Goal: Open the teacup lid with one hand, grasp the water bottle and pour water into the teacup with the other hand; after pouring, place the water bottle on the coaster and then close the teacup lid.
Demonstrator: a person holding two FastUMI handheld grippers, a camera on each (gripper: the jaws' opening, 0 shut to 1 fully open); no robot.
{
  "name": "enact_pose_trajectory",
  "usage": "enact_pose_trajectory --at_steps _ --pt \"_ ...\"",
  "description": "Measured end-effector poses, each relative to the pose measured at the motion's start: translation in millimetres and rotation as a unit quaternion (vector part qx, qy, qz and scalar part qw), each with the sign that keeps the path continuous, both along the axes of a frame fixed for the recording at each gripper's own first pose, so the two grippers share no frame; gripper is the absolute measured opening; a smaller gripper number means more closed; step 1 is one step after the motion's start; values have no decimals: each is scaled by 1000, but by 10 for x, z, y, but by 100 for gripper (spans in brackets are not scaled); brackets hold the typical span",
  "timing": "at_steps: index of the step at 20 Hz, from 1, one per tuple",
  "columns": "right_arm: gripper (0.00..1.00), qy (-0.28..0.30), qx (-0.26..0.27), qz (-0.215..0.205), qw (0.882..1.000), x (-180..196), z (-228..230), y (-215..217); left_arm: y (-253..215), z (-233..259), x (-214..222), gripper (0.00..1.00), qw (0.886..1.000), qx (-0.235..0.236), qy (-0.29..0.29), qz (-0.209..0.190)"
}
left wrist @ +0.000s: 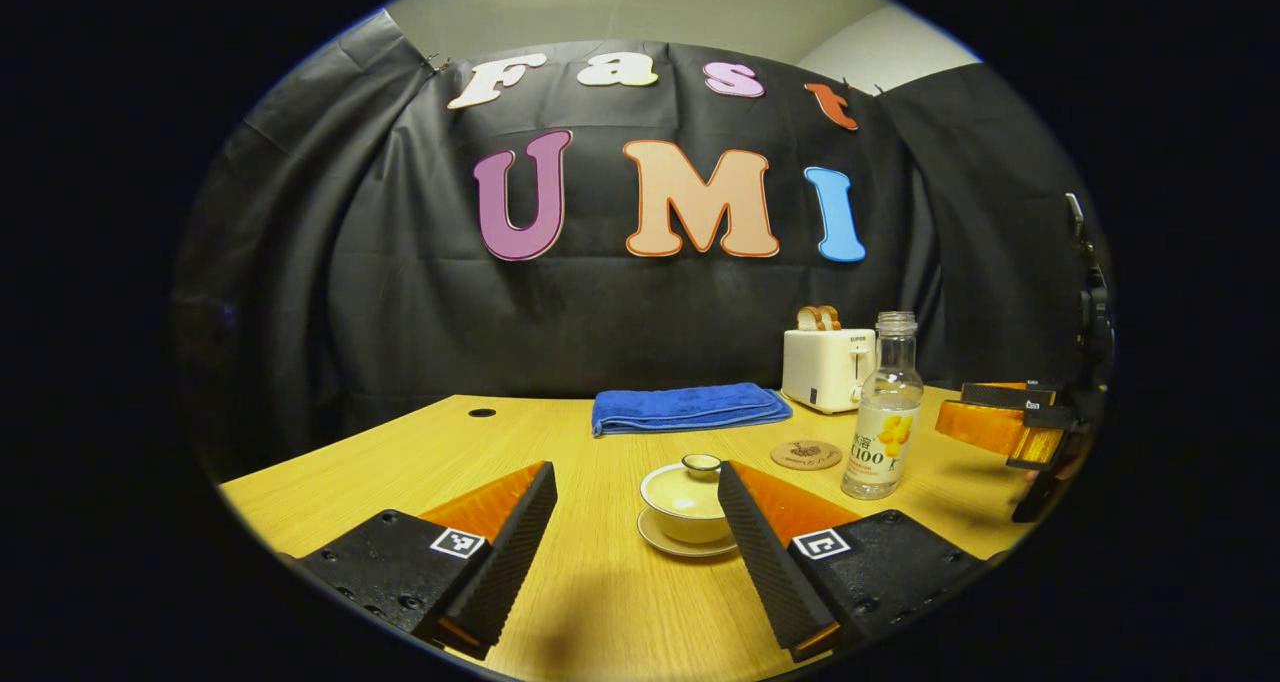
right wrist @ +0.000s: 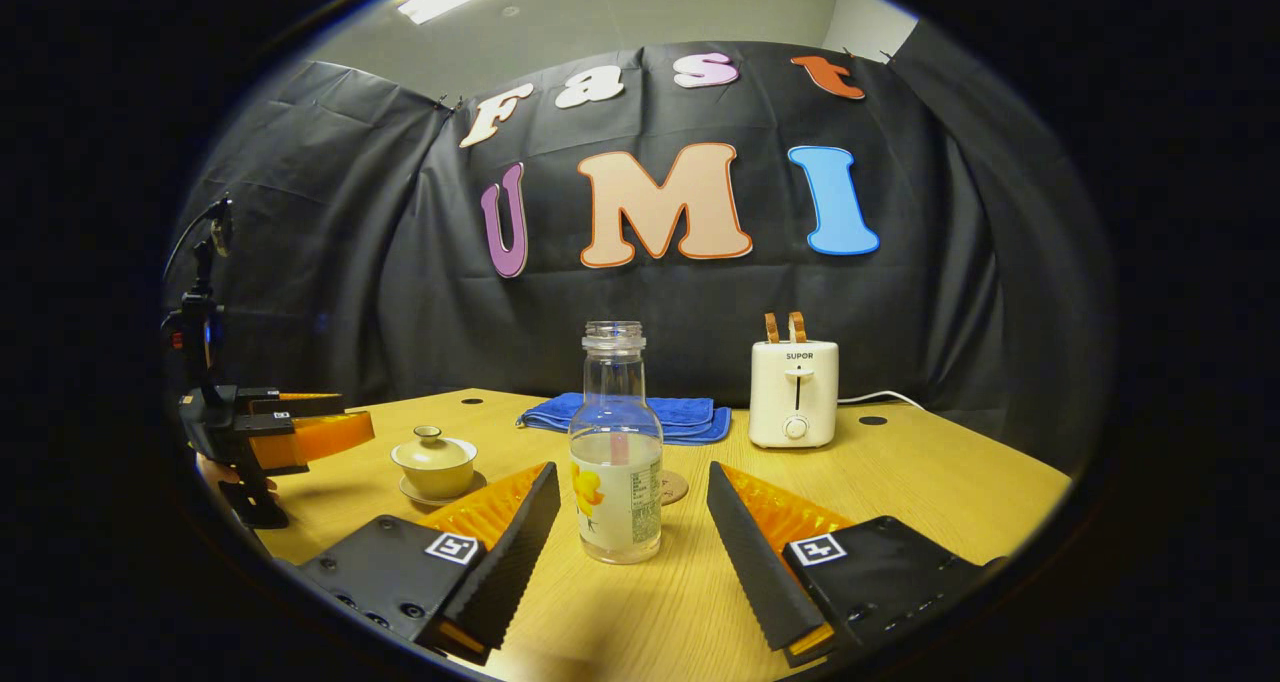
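My left gripper point(left wrist: 635, 522) was spread wide and held nothing; the lidded teacup point(left wrist: 688, 500) sat on its saucer just ahead, near the right finger. My right gripper point(right wrist: 630, 527) also gaped empty, the uncapped water bottle point(right wrist: 615, 452) upright between its fingertips, untouched. The coaster point(left wrist: 806, 454) lay beside the bottle on the table point(left wrist: 400, 452).

The right gripper point(right wrist: 630, 522) spreads its fingers point(right wrist: 515, 552) wide around the water bottle point(right wrist: 615, 462) — not touching it.
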State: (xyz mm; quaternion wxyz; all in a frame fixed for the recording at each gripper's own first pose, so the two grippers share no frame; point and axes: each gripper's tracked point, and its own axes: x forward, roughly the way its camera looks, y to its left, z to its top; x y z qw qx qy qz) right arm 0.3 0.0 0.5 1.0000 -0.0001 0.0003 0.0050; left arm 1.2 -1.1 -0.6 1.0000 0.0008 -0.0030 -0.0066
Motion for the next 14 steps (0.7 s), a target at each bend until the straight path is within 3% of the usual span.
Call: enact_pose_trajectory --at_steps 3,9,10,14 --pt "96 0 0 0 1000 -1 -2 1 -15 0 9 95 1000 0 0 -4" --pt "92 1 0 -1 1000 2 -4 -4 -87 -2 66 95 1000 -1 1 -24" --pt "96 1 0 -1 1000 2 2 -4 -105 -8 91 95 1000 -1 2 -28" --pt "92 1 0 -1 1000 12 -6 -7 -183 -28 241 95 999 0 7 -40"
